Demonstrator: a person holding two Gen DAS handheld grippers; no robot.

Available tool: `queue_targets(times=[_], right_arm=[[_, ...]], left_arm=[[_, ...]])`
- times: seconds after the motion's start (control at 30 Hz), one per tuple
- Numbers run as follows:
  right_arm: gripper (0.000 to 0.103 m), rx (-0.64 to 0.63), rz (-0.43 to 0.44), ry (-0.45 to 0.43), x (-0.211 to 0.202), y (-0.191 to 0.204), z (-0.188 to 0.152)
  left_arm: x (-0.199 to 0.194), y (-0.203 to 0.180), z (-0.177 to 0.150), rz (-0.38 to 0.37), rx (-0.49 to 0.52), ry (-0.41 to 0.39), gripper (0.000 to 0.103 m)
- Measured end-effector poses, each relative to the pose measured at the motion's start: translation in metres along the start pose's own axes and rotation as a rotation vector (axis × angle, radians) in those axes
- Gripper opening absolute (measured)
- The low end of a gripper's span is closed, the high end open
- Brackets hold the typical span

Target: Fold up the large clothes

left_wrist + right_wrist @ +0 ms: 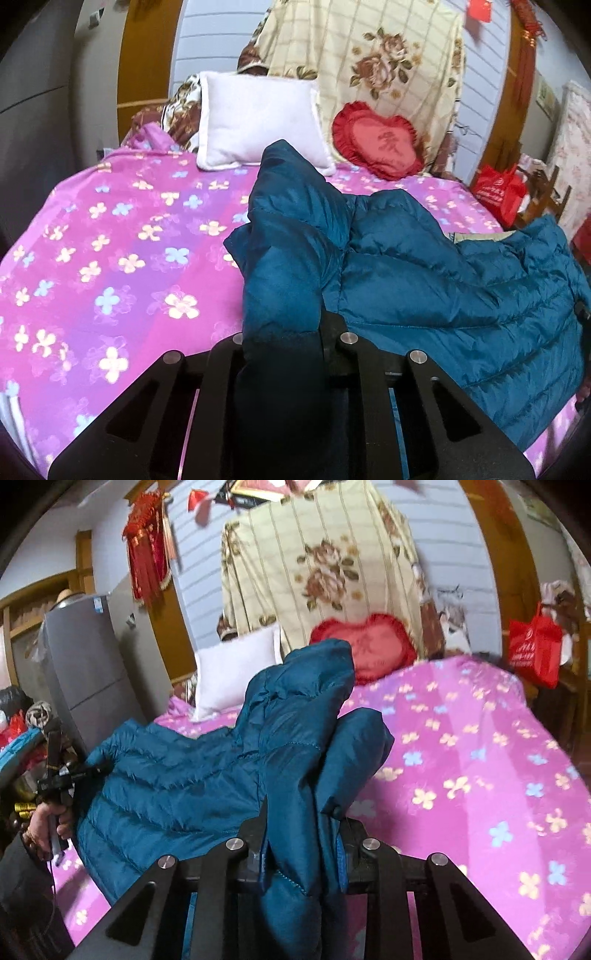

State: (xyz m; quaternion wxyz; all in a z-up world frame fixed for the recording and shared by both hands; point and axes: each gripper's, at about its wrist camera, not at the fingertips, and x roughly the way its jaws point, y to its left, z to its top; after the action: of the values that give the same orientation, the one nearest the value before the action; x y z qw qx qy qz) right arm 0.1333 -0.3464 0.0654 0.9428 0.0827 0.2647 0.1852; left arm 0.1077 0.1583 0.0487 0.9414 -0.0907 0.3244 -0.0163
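Note:
A teal quilted puffer jacket (424, 273) lies crumpled across the pink flowered bedsheet (110, 240). In the left wrist view my left gripper (284, 332) is shut on a fold of the jacket, which rises in a bunch in front of the fingers and hides their tips. In the right wrist view my right gripper (303, 834) is shut on another thick fold of the jacket (177, 775), lifted off the bed (480, 757). The left gripper (77, 771) and the hand holding it also show at the left edge of that view, at the jacket's far side.
A white pillow (255, 122) and a red heart cushion (376, 140) sit at the head of the bed, below a hanging floral blanket (369, 59). A red bag (498, 192) and wooden chair stand beside the bed. A grey cabinet (92, 664) stands on the other side.

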Motion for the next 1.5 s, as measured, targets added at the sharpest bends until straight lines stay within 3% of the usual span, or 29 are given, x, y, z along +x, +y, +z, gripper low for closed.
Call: queue_targets(times=[0.23, 0.33, 0.47, 0.57, 0.63, 0.7, 0.8, 0.9, 0.97, 1.07, 1.13, 1.23, 1.3, 1.37, 1.43, 1.5], right_arm=[[0.025, 0.007, 0.015, -0.098, -0.088, 0.030, -0.017], [0.025, 0.013, 0.041, -0.096, -0.102, 0.027, -0.036], [0.025, 0.058, 0.069, -0.010, -0.088, 0.011, -0.062], [0.028, 0.098, 0.059, 0.106, -0.060, -0.004, -0.084], [0.034, 0.222, 0.025, 0.215, -0.033, -0.029, -0.100], [0.038, 0.377, 0.082, 0.248, -0.026, -0.052, -0.107], [0.055, 0.527, 0.084, 0.157, -0.048, -0.074, -0.103], [0.064, 0.558, 0.004, 0.024, -0.075, -0.081, -0.092], [0.064, 0.500, -0.053, -0.045, -0.086, -0.068, -0.079], [0.064, 0.338, -0.073, -0.053, -0.072, -0.022, -0.057], [0.064, 0.207, -0.081, 0.004, -0.043, 0.014, -0.045], [0.064, 0.114, -0.083, 0.145, 0.007, 0.047, -0.041], [0.064, 0.081, -0.085, 0.269, 0.040, 0.051, -0.051], [0.065, 0.058, -0.165, 0.376, 0.070, 0.039, -0.068], [0.067, 0.099, -0.155, 0.420, 0.083, 0.025, -0.080], [0.069, 0.101, -0.151, 0.424, 0.085, 0.023, -0.082]], left_arm=[[-0.094, -0.001, -0.015, -0.071, -0.010, -0.087, 0.014], [-0.111, 0.005, -0.032, -0.098, -0.027, -0.077, 0.014], [-0.090, 0.011, -0.071, -0.102, -0.036, 0.055, 0.014], [-0.050, 0.004, -0.093, 0.003, 0.044, 0.195, 0.018], [-0.033, 0.004, -0.099, 0.019, 0.041, 0.243, 0.029], [-0.033, 0.008, -0.098, 0.011, 0.020, 0.252, 0.030], [-0.042, 0.022, -0.093, -0.055, -0.083, 0.262, 0.034], [-0.049, 0.041, -0.080, -0.068, -0.204, 0.228, 0.052], [-0.059, 0.044, -0.069, -0.013, -0.231, 0.143, 0.053], [-0.074, 0.027, -0.051, 0.019, -0.199, 0.016, 0.053], [-0.071, 0.013, -0.042, 0.011, -0.152, -0.012, 0.060], [-0.042, -0.014, -0.039, 0.076, -0.067, 0.034, 0.060], [-0.011, -0.019, -0.042, 0.142, -0.034, 0.107, 0.060], [0.025, -0.016, -0.053, 0.247, -0.014, 0.212, 0.060], [0.047, -0.006, -0.064, 0.247, -0.051, 0.294, 0.071], [0.051, 0.000, -0.069, 0.233, -0.093, 0.301, 0.074]])
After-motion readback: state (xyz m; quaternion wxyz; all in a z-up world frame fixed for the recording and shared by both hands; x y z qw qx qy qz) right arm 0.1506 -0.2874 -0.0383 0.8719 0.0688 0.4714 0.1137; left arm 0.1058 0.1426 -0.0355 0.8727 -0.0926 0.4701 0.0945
